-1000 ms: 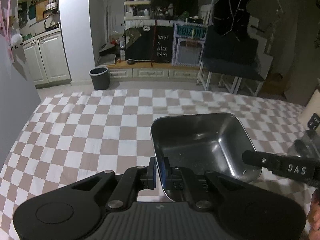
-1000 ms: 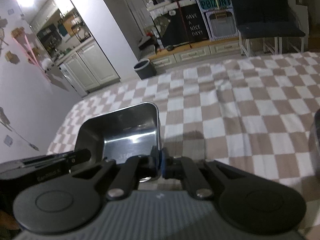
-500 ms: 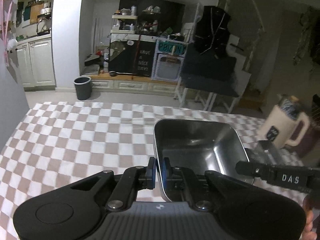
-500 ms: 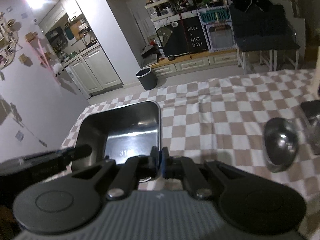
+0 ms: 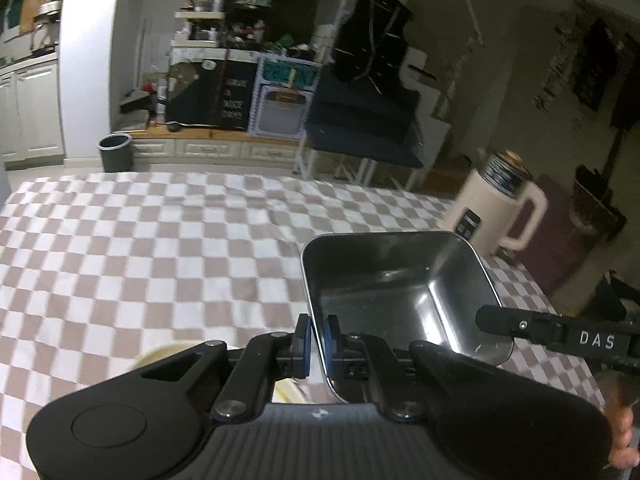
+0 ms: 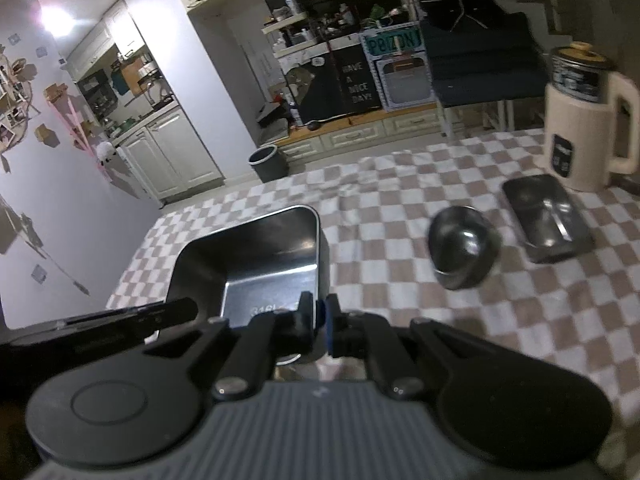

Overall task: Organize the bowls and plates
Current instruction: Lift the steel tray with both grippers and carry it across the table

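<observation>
Both grippers clamp one square steel pan (image 5: 400, 292): left gripper (image 5: 316, 340) on its left rim, right gripper (image 6: 318, 322) on its right rim, pan held above the checkered tablecloth (image 5: 140, 248). Open cloth lies ahead. Rightward stand one round bowl (image 6: 464, 252), one rectangular tray (image 6: 546, 218) and one cream jug (image 6: 588, 120).

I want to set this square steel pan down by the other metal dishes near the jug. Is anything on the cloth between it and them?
Nothing visible blocks it. The square pan, clamped at its rim by both grippers, faces bare checkered cloth up to the round bowl and small tray.
</observation>
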Available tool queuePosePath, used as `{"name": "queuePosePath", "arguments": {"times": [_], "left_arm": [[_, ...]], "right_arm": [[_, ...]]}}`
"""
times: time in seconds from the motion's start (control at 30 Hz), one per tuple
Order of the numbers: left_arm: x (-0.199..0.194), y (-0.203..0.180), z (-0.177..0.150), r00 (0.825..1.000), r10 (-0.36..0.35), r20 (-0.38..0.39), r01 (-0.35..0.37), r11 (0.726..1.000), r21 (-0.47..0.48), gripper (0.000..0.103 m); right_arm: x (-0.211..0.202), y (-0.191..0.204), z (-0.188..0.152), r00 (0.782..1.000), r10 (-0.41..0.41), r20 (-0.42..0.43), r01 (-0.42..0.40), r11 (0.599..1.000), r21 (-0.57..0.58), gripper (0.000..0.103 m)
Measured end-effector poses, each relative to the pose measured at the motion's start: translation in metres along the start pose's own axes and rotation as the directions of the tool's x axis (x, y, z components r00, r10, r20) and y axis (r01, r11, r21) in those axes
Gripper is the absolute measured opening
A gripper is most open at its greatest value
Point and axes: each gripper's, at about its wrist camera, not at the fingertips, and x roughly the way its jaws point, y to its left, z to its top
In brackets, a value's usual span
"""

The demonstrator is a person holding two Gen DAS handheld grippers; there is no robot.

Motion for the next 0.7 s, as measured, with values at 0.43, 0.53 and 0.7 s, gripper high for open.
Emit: {"name": "queuePosePath", "arguments": {"times": [0.43,0.53,0.7], "left_arm": [[0.059,-0.06,-0.042,0.987,-0.035,-0.158,0.05,0.994,0.096,0.008],[0.071,-0.068,-0.048,0.981,-0.038,-0.189,0.058,0.993,0.103,0.007],[0.088,-0.076,-0.053,0.975,-0.031,-0.22,0.055,0.993,0.104,0.008]], "right_arm": [[-0.012,-0.052,-0.026,0.991,-0.123,-0.045,0.122,0.992,-0.01,0.008],[-0.007,-0.063,-0.035,0.981,-0.166,-0.097,0.163,0.986,-0.038,0.008],[0.001,-0.065,-0.034,0.96,-0.244,-0.14,0.232,0.968,-0.096,0.007]]}}
